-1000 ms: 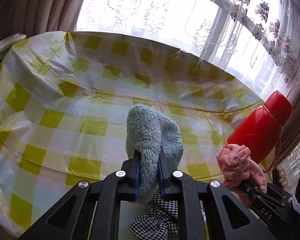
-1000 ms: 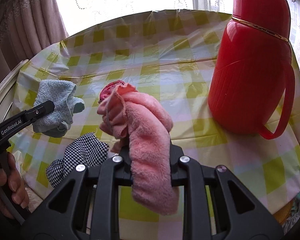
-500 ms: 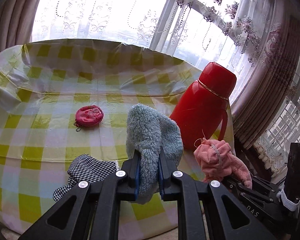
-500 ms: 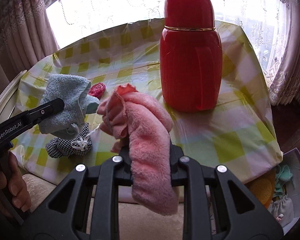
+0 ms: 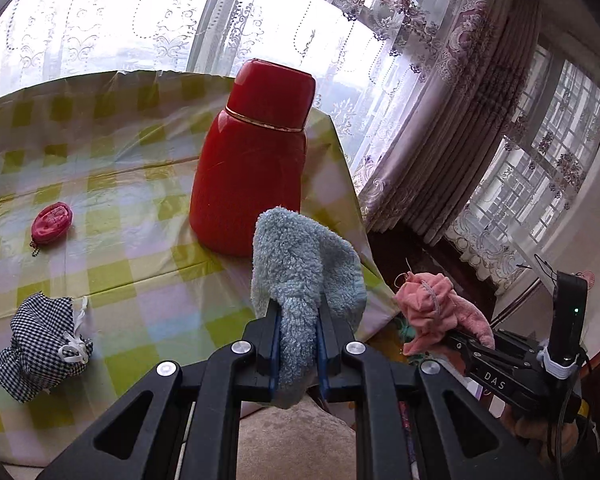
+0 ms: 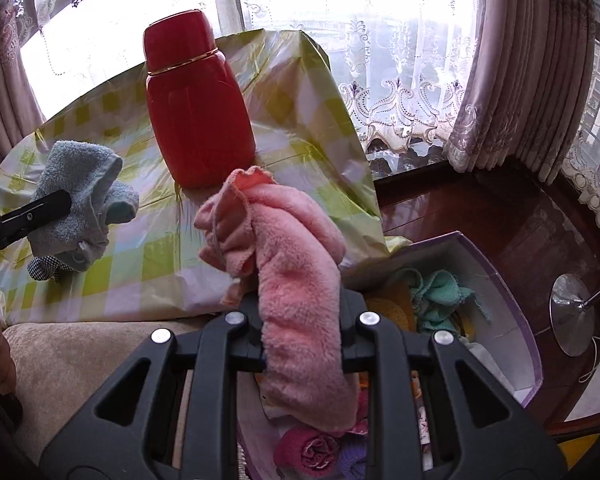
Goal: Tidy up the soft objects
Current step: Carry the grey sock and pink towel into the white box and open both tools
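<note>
My left gripper [image 5: 298, 320] is shut on a fluffy blue cloth [image 5: 300, 272], held off the table's right edge; the same blue cloth [image 6: 80, 200] shows at the left of the right wrist view. My right gripper [image 6: 300, 320] is shut on a fluffy pink cloth [image 6: 292, 248], hanging over a purple-rimmed box [image 6: 512, 288] with several soft items in it. The pink cloth [image 5: 432, 304] also shows at the right of the left wrist view. On the checked tablecloth [image 5: 120, 248] lie a black-and-white gingham pouch [image 5: 40, 344] and a small pink purse [image 5: 52, 224].
A tall red thermos [image 5: 256, 160] stands near the table's right edge. A beige cushion [image 6: 80, 356] lies below the table edge. Curtains [image 5: 440, 140] hang along the windows. A lamp base [image 6: 572, 312] rests on the dark wooden floor to the right of the box.
Both grippers have swung right with their cloths, from over the table to past its right edge. The box has come into view under the pink cloth.
</note>
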Action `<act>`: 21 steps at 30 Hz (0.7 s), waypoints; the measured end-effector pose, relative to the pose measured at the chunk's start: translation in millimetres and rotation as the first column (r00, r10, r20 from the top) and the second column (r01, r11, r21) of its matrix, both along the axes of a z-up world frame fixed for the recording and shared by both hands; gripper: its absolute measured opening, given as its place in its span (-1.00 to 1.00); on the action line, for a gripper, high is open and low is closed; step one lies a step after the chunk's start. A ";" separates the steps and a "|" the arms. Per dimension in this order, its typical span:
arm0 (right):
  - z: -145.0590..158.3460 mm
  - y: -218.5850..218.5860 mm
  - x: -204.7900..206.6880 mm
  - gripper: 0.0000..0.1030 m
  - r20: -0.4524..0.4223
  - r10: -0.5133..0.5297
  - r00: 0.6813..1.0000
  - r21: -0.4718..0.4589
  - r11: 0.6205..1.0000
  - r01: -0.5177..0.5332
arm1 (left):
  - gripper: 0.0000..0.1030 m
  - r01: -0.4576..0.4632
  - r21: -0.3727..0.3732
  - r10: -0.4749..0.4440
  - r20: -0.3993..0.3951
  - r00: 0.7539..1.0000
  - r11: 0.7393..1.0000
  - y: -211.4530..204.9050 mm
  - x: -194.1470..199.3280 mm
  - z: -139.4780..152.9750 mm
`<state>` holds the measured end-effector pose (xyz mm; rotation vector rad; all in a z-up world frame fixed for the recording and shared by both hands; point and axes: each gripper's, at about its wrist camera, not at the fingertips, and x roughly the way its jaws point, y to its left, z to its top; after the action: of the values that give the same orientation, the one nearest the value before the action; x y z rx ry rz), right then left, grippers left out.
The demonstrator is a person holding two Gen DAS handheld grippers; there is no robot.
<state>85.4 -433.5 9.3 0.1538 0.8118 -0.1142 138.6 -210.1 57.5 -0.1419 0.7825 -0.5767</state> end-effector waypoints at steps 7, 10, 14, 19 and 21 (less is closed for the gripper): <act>-8.5 -45.3 -28.6 -0.50 -0.047 -0.096 0.994 -0.010 0.995 0.096 | -0.71 0.155 -0.025 -0.156 -0.064 0.986 0.988 -43.3 -18.2 -4.4; -13.4 -63.0 -40.5 -0.50 -0.064 -0.146 0.987 -0.006 0.989 0.146 | -0.71 0.220 -0.030 -0.222 -0.091 0.971 0.975 -59.9 -25.8 -7.2; -20.3 -78.8 -53.4 -0.50 -0.084 -0.190 0.978 -0.005 0.982 0.190 | -0.70 0.306 -0.038 -0.308 -0.139 0.941 0.951 -79.5 -38.0 -14.1; -23.1 -89.8 -65.1 -0.25 -0.103 -0.233 0.967 -0.016 0.972 0.233 | -0.06 0.385 0.000 -0.378 -0.189 0.906 0.923 -100.2 -50.3 -25.1; -24.4 -92.4 -66.0 0.06 -0.108 -0.245 0.963 -0.017 0.969 0.245 | 0.06 0.372 0.006 -0.364 -0.192 0.911 0.928 -98.3 -48.2 -25.6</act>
<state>19.4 -525.9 -15.1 0.2468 0.8992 -0.3602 90.3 -308.4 31.9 -0.0073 1.0152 -0.9138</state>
